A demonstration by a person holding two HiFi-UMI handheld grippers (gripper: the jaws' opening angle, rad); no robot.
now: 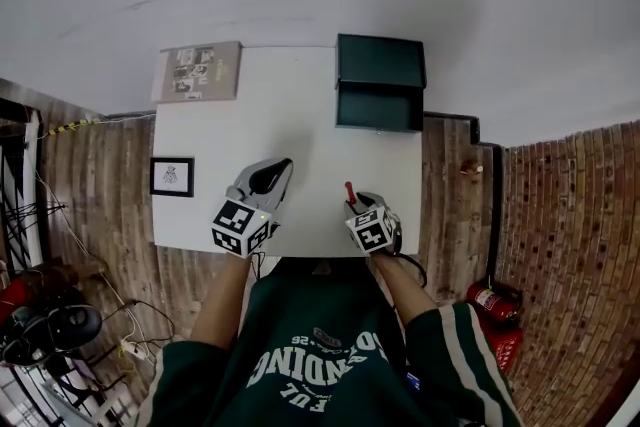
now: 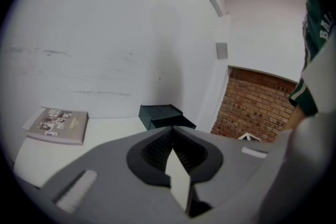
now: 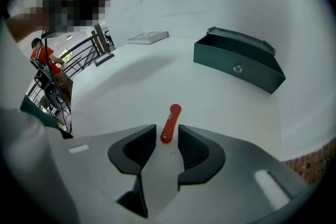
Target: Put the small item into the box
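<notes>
The small item is a slim red tool [image 1: 350, 192] [image 3: 170, 122] lying flat on the white table [image 1: 250, 130]. My right gripper [image 1: 353, 202] [image 3: 167, 132] is open just behind it. Its jaws stand narrowly apart on either side of the tool's near end, with small gaps showing. The dark green box [image 1: 379, 83] [image 3: 239, 67] [image 2: 164, 115] stands open at the table's far right corner. My left gripper [image 1: 282, 168] [image 2: 171, 132] hovers over the table's near middle, shut with nothing in it.
A grey book [image 1: 198, 72] [image 2: 56, 125] [image 3: 148, 36] lies at the far left corner. A small framed picture [image 1: 171, 176] sits just off the table's left edge. The table's near edge is right below both grippers. A red fire extinguisher [image 1: 489, 300] lies on the floor at the right.
</notes>
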